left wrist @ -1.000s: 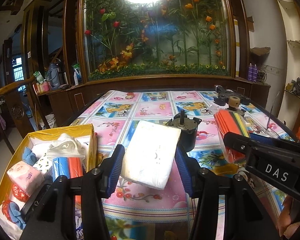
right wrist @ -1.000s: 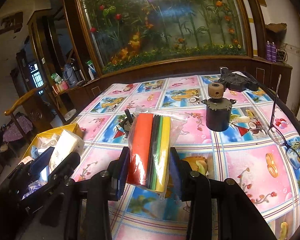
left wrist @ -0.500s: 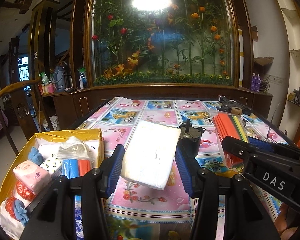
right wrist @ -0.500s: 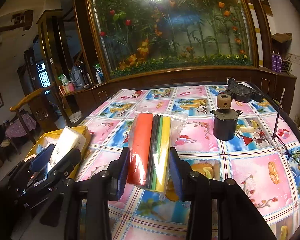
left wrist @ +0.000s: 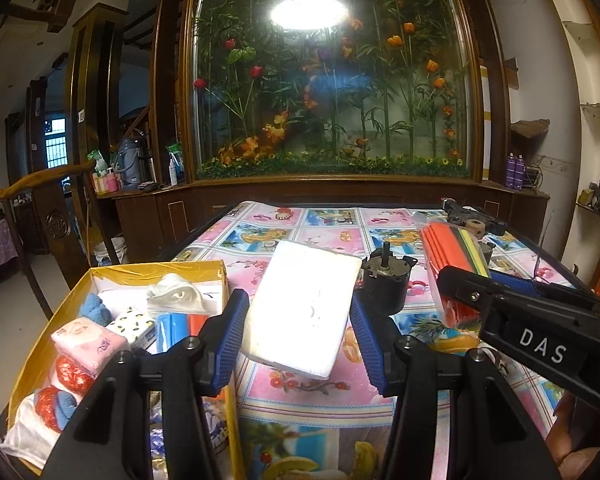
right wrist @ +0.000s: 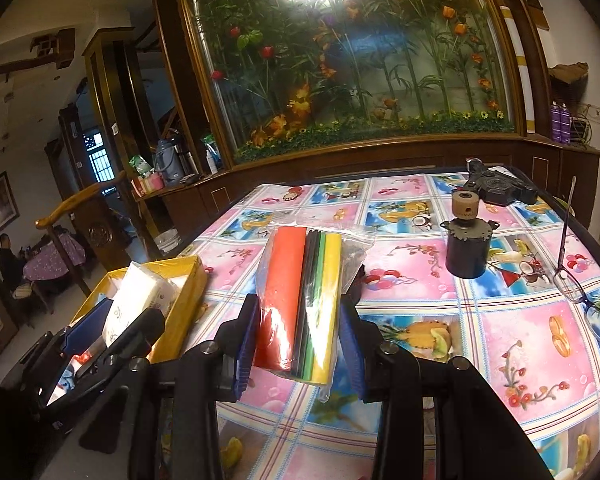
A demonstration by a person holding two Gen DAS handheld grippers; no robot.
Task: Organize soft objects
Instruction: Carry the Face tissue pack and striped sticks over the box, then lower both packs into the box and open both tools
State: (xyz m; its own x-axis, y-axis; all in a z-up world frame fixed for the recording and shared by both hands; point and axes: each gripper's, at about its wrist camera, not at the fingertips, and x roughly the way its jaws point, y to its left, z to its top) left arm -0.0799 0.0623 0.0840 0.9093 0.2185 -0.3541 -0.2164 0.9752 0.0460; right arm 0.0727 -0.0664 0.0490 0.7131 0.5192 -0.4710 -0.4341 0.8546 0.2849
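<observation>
Left gripper (left wrist: 296,320): fingers clamped on the white tissue pack (left wrist: 304,308), held clear above the tabletop (left wrist: 300,396) near its left edge. Right gripper (right wrist: 300,332): fingers clamped on the clear bag of coloured foam sheets (right wrist: 300,300), also lifted off the tabletop. Yellow box (left wrist: 148,270) sits at the left edge, loaded with soft items. 2 small motors (right wrist: 468,248) and glasses (right wrist: 580,288) toward the right edge.

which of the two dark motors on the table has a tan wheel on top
The dark cylindrical motor with the tan wheel stands farther right, near the glasses. The other dark motor, beside the white tissue pack, shows only a bare shaft.
</observation>
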